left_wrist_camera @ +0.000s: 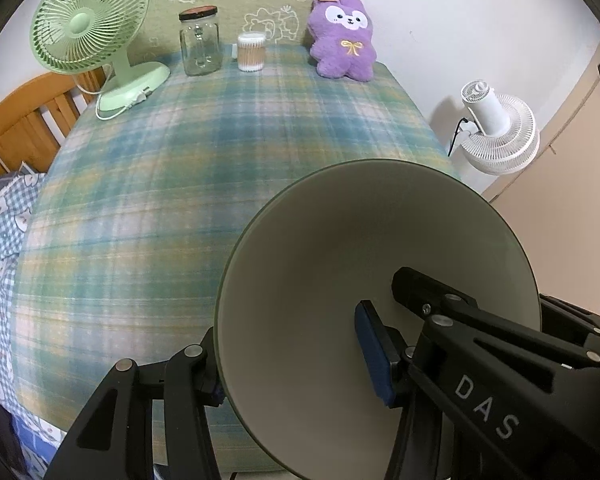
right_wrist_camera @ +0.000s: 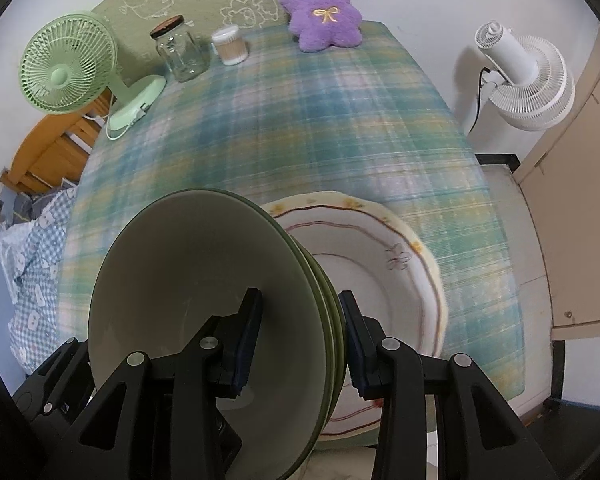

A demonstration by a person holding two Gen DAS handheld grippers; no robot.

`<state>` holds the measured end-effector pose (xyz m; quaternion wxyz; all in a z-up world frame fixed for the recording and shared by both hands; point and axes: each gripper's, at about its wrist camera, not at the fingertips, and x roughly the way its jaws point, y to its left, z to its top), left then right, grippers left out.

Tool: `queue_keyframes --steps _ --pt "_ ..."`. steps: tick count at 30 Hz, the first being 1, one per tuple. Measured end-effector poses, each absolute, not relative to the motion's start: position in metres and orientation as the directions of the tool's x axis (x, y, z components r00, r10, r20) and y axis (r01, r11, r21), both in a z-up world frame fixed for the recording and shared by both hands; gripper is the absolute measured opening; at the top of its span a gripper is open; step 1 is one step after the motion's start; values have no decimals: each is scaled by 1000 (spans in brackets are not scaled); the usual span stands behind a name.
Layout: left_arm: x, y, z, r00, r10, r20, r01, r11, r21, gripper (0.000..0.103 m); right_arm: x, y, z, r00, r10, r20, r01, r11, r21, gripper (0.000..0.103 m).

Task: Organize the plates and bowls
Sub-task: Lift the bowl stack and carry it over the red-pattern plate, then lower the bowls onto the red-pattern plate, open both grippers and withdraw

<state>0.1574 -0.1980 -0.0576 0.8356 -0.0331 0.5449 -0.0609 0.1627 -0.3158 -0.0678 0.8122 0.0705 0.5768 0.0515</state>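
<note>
Right hand-held gripper (right_wrist_camera: 300, 340) clamps stacked glossy green ceramic bowls (right_wrist_camera: 204, 320); left hand-held gripper (left_wrist_camera: 292, 360) grips their far rim. Cream flowered plate (right_wrist_camera: 380, 264) lies beyond; carrying step, next calls for steady lowering.

Stacked pale green bowls (right_wrist_camera: 204, 300), tilted on edge, are held above the plaid worktop (right_wrist_camera: 300, 128), just beside a floral-rimmed cream plate (right_wrist_camera: 400, 256) lying flat.
</note>
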Motion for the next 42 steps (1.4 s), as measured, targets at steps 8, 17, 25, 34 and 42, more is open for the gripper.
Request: queue_keyframes --steps 8,17,25,34,42 --pt "165 -223 -75 369 -129 -920 11 991 -134 54 176 -339 -85 288 166 -943 -44 986 161 42" --pt "168 -238 -81 379 -100 -920 -19 993 -116 53 183 -351 -93 285 177 -942 -79 984 161 42" --pt "167 -240 -82 380 -96 -920 -18 994 -111 53 182 -353 -93 288 184 -940 -100 982 162 46" --pt "161 -233 -77 398 -75 -914 -30 995 -94 63 183 -351 -93 290 237 -927 -117 970 212 61" --pt "155 -224 -54 462 -43 -886 -26 998 -62 79 177 -348 -70 361 220 -906 -135 974 182 78"
